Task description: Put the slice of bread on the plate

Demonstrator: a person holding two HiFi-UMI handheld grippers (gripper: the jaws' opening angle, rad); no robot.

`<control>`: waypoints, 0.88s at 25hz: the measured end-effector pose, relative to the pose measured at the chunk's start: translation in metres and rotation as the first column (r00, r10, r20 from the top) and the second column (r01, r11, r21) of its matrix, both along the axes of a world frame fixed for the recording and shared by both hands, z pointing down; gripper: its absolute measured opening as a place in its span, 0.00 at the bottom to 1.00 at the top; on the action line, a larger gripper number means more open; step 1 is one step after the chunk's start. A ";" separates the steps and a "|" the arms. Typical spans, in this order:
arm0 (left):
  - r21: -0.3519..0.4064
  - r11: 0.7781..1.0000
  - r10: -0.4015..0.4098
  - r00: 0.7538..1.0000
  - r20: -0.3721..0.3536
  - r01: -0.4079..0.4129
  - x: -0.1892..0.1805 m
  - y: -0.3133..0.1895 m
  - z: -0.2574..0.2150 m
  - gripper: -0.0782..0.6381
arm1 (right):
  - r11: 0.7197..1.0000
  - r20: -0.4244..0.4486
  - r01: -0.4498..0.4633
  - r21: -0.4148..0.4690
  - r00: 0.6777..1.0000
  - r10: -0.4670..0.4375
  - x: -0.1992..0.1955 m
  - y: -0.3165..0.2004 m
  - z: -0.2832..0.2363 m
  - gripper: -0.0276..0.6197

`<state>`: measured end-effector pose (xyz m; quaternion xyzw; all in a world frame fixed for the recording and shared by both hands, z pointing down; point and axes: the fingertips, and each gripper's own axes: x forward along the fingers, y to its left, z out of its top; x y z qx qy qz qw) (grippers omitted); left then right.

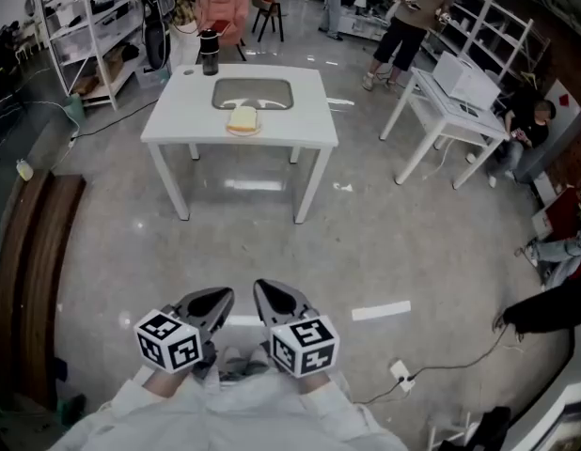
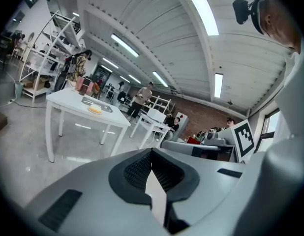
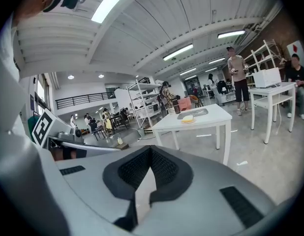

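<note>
A pale slice of bread (image 1: 243, 118) lies on what looks like a small tan plate near the front edge of the white table (image 1: 178, 120), just in front of a grey tray (image 1: 253, 93). It shows small and far off as bread (image 2: 95, 109) in the left gripper view and as bread (image 3: 188, 118) in the right gripper view. My left gripper (image 1: 211, 303) and right gripper (image 1: 274, 299) are held side by side close to my body, well short of the table. The jaws of the left gripper (image 2: 152, 154) and the right gripper (image 3: 151, 151) are shut with nothing between them.
A dark bottle (image 1: 209, 53) stands at the table's back left. A second white table (image 1: 431, 101) with a white box (image 1: 464, 78) is to the right, with people around it. Shelving (image 1: 84, 26) and a wooden bench (image 1: 37, 271) line the left. A cable and plug (image 1: 401, 372) lie on the floor.
</note>
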<state>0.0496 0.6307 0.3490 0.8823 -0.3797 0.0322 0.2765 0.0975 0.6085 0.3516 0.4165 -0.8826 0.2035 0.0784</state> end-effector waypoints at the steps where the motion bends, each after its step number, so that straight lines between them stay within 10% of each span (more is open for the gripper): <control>1: -0.001 1.000 -0.003 1.000 -0.001 0.003 0.001 -0.001 0.001 0.12 | 1.000 -0.003 0.004 0.001 1.000 -0.004 0.000 0.000 0.000 0.06; 22: -0.093 0.995 -0.046 0.999 -0.020 0.044 0.018 -0.009 0.041 0.12 | 0.991 0.006 0.107 -0.080 0.994 -0.107 0.007 0.004 0.035 0.06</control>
